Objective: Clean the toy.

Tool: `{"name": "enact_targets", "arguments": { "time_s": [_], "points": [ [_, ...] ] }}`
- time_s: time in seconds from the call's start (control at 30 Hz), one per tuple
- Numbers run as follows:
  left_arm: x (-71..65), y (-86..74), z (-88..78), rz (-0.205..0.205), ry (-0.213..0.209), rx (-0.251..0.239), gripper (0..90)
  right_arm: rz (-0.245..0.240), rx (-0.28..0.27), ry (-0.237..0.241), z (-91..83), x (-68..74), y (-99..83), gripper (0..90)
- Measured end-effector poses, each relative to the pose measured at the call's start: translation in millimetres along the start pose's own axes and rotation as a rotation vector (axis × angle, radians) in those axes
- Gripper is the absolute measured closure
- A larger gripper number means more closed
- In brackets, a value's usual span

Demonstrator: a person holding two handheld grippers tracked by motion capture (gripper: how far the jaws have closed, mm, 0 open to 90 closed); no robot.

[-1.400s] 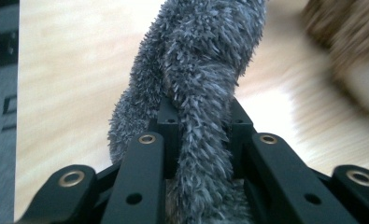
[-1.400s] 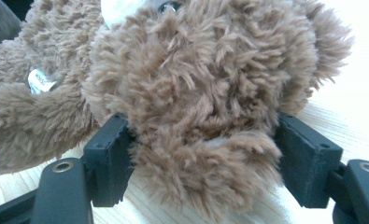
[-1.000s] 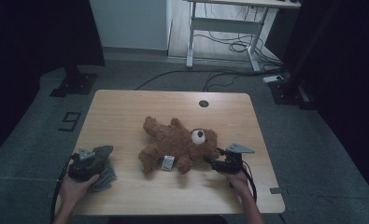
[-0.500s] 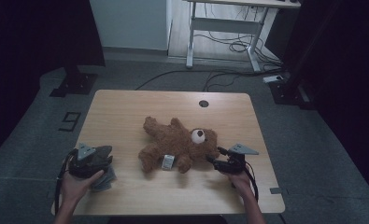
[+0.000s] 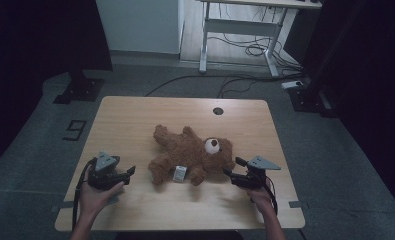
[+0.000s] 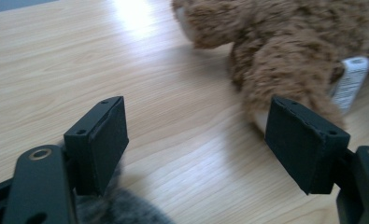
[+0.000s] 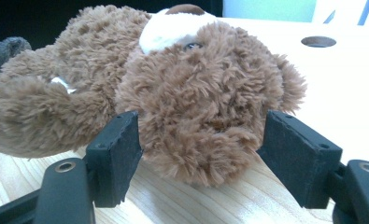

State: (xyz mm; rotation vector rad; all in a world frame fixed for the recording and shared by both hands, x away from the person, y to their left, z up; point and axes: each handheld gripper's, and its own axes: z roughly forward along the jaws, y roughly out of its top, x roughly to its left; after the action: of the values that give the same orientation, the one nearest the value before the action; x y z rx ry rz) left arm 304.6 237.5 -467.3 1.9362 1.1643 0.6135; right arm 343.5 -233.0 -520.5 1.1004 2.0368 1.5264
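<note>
At the centre of the high view we see the brown plush teddy bear lying unmoved on the pale wooden table. Our left gripper has just spread its jaws, released over bare wood with grey fluff beneath. Our right gripper, unmoved, brackets the head, released.

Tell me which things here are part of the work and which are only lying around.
Part of the work:
teddy bear
left tool
right tool

Only lying around:
grey furry thing by the left tool
floor cables
</note>
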Motion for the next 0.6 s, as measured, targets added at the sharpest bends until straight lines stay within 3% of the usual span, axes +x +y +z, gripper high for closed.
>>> {"name": "enact_targets", "arguments": {
  "time_s": [0.3,0.43,0.6],
  "points": [
    [-32.9,-3.5,15.0,0.036,-0.075,0.0,21.0,-0.041,0.004,0.001,-9.1,6.2,-0.1,27.8],
    [-42.9,-9.1,19.3,0.041,-0.123,-0.012,21.3,-0.049,0.008,0.006,-14.0,9.2,-0.2,27.8],
    [-49.5,-15.0,24.1,0.05,-0.138,0.0,21.1,-0.043,0.018,-0.012,-21.5,11.9,-3.6,27.8]
  ]
}}
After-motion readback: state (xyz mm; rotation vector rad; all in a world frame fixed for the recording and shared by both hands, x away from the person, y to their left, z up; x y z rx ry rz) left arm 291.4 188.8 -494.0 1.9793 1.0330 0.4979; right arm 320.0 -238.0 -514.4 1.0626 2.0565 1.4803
